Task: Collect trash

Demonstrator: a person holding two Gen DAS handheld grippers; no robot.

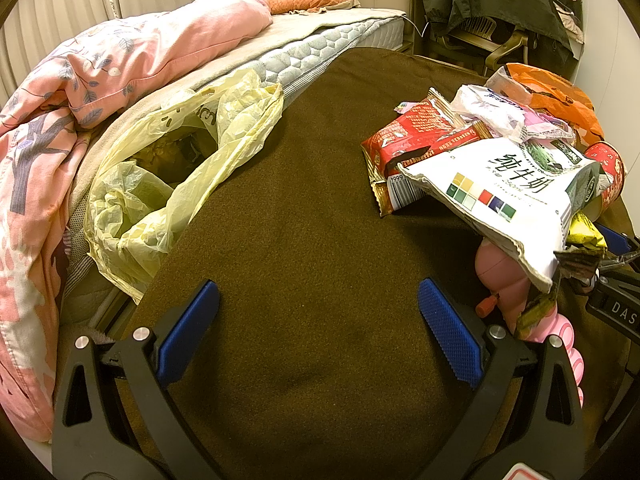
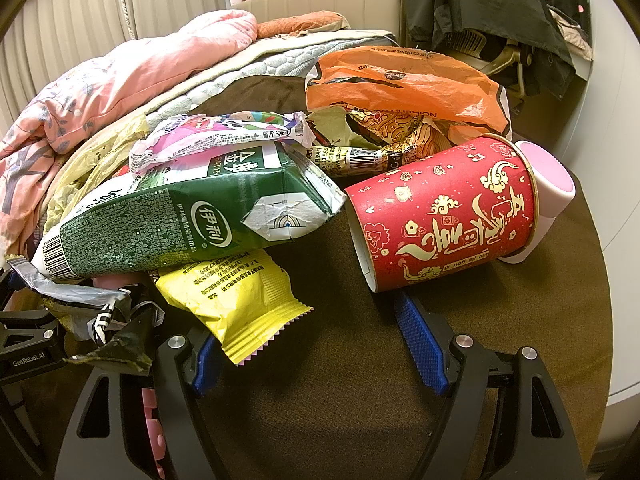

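Note:
In the left wrist view my left gripper (image 1: 318,286) is open over bare brown cloth, nothing between its blue pads (image 1: 444,328). A crumpled yellow plastic bag (image 1: 172,160) gapes open at the left, against the mattress. The trash pile lies at the right: a red wrapper (image 1: 416,140) and a flattened white milk carton (image 1: 508,196). In the right wrist view my right gripper (image 2: 308,320) is open in front of the pile. A yellow snack packet (image 2: 240,300) lies over its left finger. A red paper cup (image 2: 440,220) lies on its side just beyond the right fingertip. The green-and-white milk carton (image 2: 180,224) rests above the packet.
An orange plastic bag (image 2: 400,80) and a white bottle with a pink cap (image 2: 548,184) sit behind the cup. A pink quilt (image 1: 100,80) and mattress (image 1: 320,44) border the brown-covered table (image 1: 312,208) on the left. A chair draped with dark clothes (image 1: 492,0) stands behind.

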